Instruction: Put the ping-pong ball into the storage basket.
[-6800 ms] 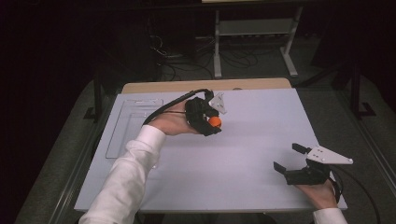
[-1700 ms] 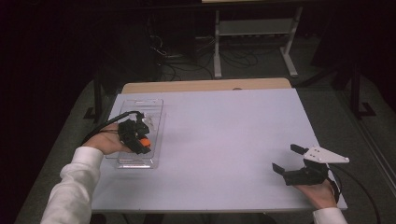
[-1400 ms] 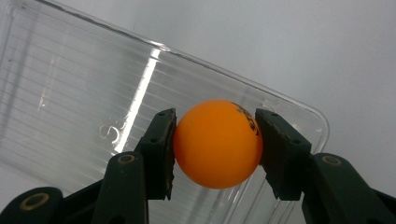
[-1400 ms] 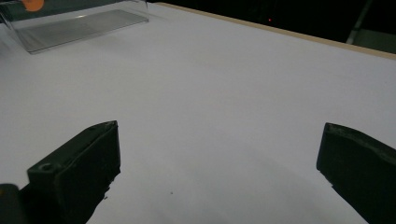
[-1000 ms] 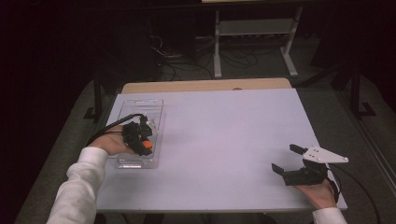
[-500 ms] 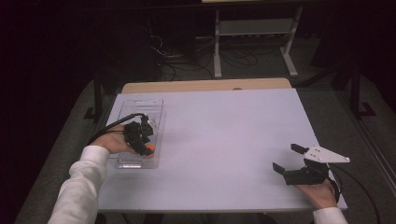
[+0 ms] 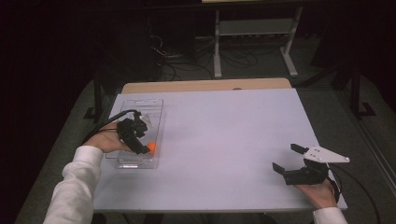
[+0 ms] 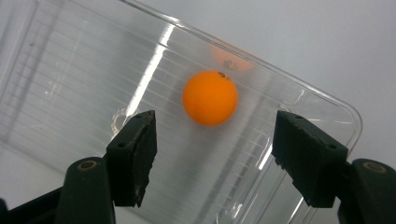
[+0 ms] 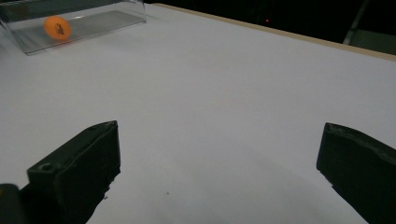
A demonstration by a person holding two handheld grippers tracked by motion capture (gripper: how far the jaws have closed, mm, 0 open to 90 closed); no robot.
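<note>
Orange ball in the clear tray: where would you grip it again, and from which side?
Grip the orange ball across its widest middle, coming straight down from above. It lies loose on the floor of the clear tray, whose walls block a level approach. The left gripper, jaws just opened, already straddles it from above.

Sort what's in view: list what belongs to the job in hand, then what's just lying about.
In the job:
- small orange ball
- clear plastic tray
- left gripper, just opened, ball released

Lying about:
- right gripper, open, idle
- white shelf frame behind the table
</note>
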